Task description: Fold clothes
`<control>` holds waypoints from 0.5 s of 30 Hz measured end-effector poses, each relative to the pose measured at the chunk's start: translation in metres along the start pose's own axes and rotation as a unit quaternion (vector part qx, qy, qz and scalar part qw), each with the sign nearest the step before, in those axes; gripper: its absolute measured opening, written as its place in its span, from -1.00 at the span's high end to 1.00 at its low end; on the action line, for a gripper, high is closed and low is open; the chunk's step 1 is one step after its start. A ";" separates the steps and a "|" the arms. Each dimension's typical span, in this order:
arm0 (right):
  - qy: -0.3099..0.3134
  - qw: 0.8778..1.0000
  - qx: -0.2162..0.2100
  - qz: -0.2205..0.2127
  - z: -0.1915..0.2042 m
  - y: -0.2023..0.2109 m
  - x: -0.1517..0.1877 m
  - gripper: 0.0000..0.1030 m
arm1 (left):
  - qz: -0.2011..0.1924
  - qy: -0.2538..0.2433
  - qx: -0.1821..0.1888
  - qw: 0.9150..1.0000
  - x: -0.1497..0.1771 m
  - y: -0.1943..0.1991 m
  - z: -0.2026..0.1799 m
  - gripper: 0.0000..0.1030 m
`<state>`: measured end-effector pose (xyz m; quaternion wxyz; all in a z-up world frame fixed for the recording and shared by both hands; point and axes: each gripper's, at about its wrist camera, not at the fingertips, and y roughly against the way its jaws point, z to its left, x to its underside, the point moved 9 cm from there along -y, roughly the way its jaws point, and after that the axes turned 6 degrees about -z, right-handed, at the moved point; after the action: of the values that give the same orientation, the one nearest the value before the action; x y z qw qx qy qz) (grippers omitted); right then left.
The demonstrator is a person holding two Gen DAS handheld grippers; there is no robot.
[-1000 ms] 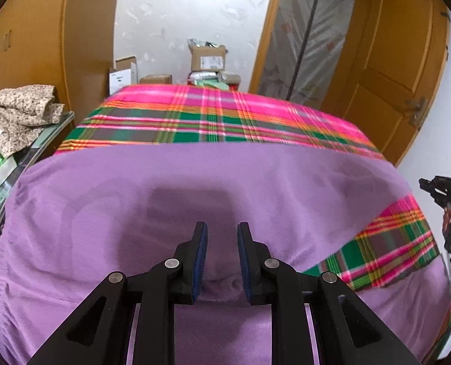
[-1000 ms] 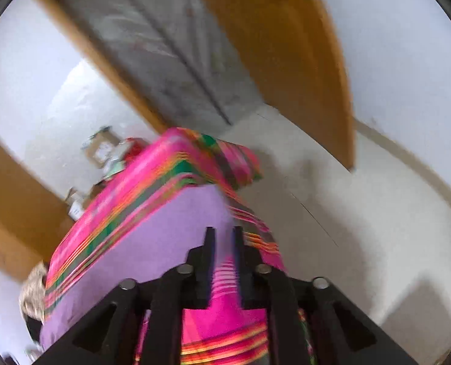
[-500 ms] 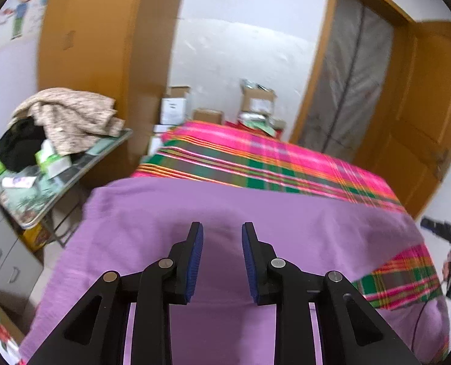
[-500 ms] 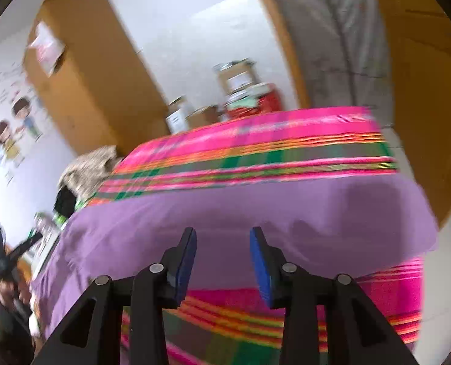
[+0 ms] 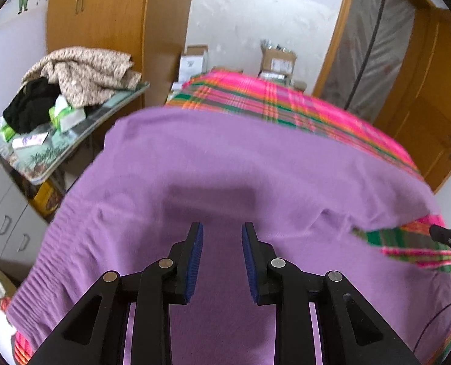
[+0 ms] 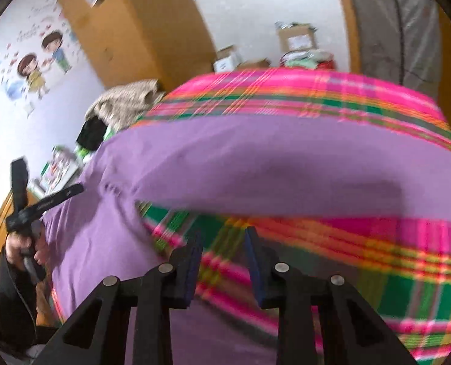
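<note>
1. The left gripper [image 5: 222, 237] hangs over the purple garment [image 5: 240, 164] with its jaws parted; the blue pads [image 5: 195, 258] face each other across a clear gap, and only flat purple cloth shows beyond that gap. Nothing is pinched between them. These jaws have just been opening, though the gap holds steady at this moment.

2. The right gripper [image 6: 223, 240] is also parted and empty. Between its fingers the plaid bedcover [image 6: 362, 252] shows through, with the garment's lower edge just beyond the tips. Its jaws have just been closing in a little; no cloth sits between the pads. Whether the tips touch the cover cannot be told, as this view is blurred.

3. The purple garment [image 6: 271, 164] lies spread flat on the bed, on top of the pink, green and orange plaid bedcover [image 5: 286, 103]. Its long axis runs across the bed, from the side by the cluttered side table [image 5: 73, 140] toward the side by the wooden door [image 5: 432, 97].

4. In the left wrist view a ribbed hem [image 5: 52, 258] runs along the garment's left end, draping over the bed's edge.

5. In the right wrist view a part of the garment hangs down at the near left, beside the person's hand [image 6: 21, 249] that grasps the left gripper's handle.

6. A heap of beige clothing [image 5: 82, 73] lies on the side table, well apart from the garment.
</note>
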<state>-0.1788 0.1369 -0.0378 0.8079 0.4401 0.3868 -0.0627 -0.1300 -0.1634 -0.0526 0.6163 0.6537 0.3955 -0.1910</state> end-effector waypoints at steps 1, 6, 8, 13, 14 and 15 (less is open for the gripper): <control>0.004 1.000 -0.005 0.005 0.006 -0.002 0.006 0.43 | 0.009 0.000 -0.005 1.000 0.006 -0.003 0.001 0.47; 0.022 1.000 -0.006 0.017 0.026 -0.006 0.025 0.43 | 0.016 0.001 -0.014 1.000 0.017 -0.004 0.001 0.47; 0.037 0.999 0.004 0.016 0.034 -0.006 0.029 0.43 | 0.009 -0.004 -0.013 1.000 0.016 0.001 -0.004 0.47; 0.098 0.995 0.030 0.015 0.055 -0.004 0.040 0.43 | -0.003 -0.024 -0.017 1.000 0.015 0.009 -0.018 0.47; 0.111 0.993 0.036 0.017 0.058 -0.005 0.042 0.43 | -0.003 -0.029 -0.018 0.999 0.016 0.009 -0.020 0.47; 0.121 0.992 0.043 0.019 0.060 -0.007 0.045 0.43 | -0.003 -0.033 -0.018 0.999 0.017 0.010 -0.022 0.47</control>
<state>-0.1169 0.0982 -0.0538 0.7364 0.4862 0.4702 -0.0106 -0.1175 -0.1373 -0.0550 0.6402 0.6344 0.3806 -0.2068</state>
